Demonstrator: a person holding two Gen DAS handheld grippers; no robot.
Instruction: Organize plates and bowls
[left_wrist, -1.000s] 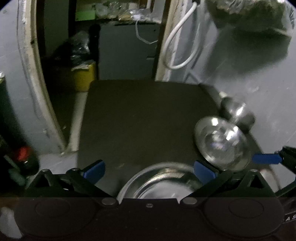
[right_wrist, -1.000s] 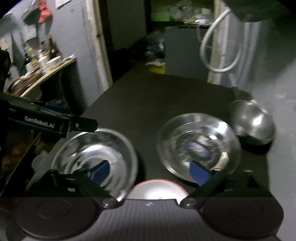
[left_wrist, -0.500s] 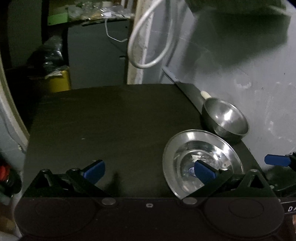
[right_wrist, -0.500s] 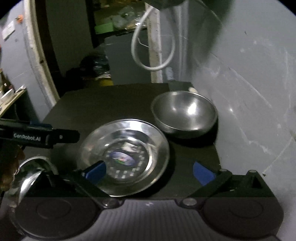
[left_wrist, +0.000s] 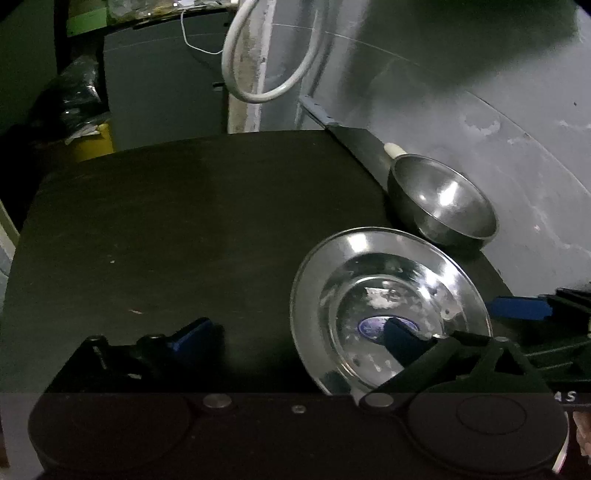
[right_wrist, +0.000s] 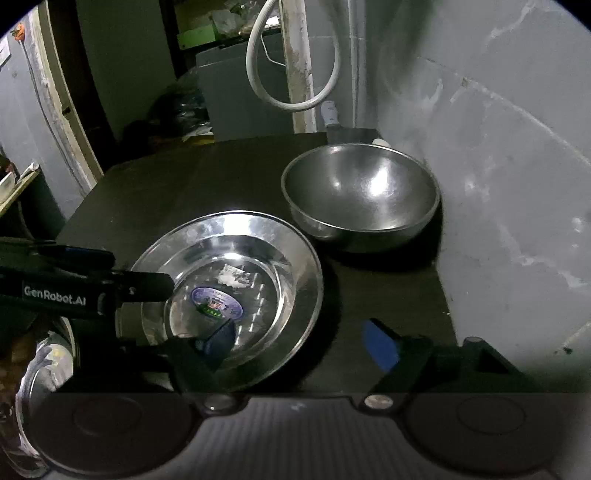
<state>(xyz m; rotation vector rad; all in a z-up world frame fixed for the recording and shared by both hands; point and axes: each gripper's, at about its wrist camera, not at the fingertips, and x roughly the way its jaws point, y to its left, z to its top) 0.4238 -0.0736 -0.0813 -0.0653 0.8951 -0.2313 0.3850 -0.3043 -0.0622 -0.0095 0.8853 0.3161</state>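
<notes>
Plate (right_wrist: 258, 254) beside bowl (right_wrist: 360, 192); both tongs spread wide.

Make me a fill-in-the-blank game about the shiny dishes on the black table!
1. The sticker sits in the middle of the ____.
2. The deep bowl stands closer to the ____ than the plate does.
3. The white hose hanging up forms a ____.
4. The bowl has ____ inside it.

Missing words: plate; wall; loop; nothing
</notes>
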